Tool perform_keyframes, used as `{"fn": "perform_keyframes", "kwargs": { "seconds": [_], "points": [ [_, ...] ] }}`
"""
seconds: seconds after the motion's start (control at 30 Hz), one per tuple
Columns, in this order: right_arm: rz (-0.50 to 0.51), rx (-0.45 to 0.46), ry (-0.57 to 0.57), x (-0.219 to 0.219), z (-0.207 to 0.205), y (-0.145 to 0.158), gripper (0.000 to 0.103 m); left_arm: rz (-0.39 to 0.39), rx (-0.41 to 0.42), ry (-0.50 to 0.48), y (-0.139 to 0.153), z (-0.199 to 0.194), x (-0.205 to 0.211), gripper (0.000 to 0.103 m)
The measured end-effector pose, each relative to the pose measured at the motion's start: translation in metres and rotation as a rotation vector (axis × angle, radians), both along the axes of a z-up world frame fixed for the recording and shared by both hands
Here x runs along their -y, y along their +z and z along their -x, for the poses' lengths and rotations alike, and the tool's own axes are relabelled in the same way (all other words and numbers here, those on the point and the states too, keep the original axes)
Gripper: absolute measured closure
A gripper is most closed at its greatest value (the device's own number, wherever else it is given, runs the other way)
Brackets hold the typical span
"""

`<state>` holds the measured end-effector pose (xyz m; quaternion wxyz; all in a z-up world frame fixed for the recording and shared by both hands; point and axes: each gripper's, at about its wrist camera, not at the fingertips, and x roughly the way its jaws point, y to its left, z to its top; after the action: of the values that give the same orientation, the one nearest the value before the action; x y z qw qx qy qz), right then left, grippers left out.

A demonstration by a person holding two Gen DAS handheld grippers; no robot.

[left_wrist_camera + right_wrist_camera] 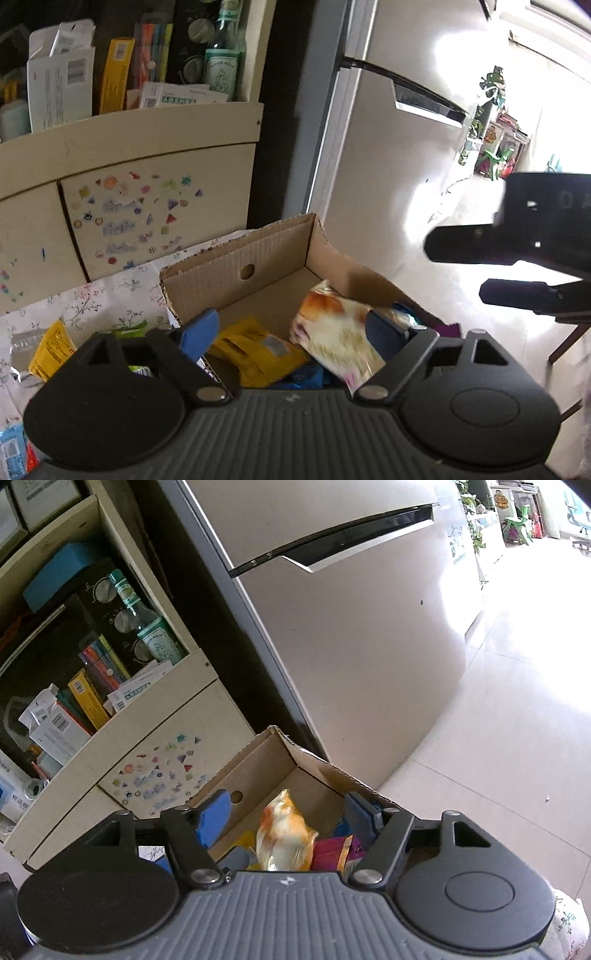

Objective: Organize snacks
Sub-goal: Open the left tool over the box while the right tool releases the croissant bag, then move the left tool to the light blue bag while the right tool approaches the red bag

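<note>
Two blue-padded fingers of the left gripper (291,332) stand spread wide over an open cardboard box (236,266), with nothing pressed between the pads. In the left wrist view a white-and-orange snack bag (332,332) sits in the gap between them, blurred, its long axis slanting from the upper left down to the lower right, the lower end toward the camera; whether it rests on the other packets or hangs free cannot be told. One yellow packet (255,350) lies flat in the box beside it, with a blue wrapper (303,376) below and a purple packet (448,328) at the right wall. Outside the box, on the flowered tablecloth (92,295), lies one more yellow packet (51,350). The right gripper (465,269) shows at the right edge, dark against the bright floor.

From the right wrist view, the right gripper (288,816) is likewise unclenched, its two blue pads apart and empty above the same cardboard box (314,768). The white-and-orange snack bag (284,834) stands nearly upright here, narrow end up, inside the box. One purple packet (332,853) lies just to its right, and a bit of yellow wrapper (245,840) to its left. A fridge (351,664) rises behind the box.
</note>
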<state>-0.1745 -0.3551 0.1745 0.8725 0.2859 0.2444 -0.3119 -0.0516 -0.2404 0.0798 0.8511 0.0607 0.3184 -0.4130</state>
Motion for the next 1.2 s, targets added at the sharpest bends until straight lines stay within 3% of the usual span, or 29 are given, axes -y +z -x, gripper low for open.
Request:
{"fn": "perform_keyframes", "kwargs": {
  "seconds": [0.6,0.8,1.2],
  "points": [
    [-0.004,-0.031,0.081,-0.008,-0.014,-0.004,0.023,-0.101,0.018,0.091,0.002,-0.004,-0.035,0.013],
    [0.001,-0.037,0.193,-0.025,-0.028,-0.006,0.022,-0.124,-0.018,0.170,0.005,-0.013,-0.079,0.012],
    [0.049,-0.055,0.479,-0.081,-0.053,-0.017,0.020,-0.096,-0.052,0.386,0.017,-0.045,-0.175,0.009]
  ]
}}
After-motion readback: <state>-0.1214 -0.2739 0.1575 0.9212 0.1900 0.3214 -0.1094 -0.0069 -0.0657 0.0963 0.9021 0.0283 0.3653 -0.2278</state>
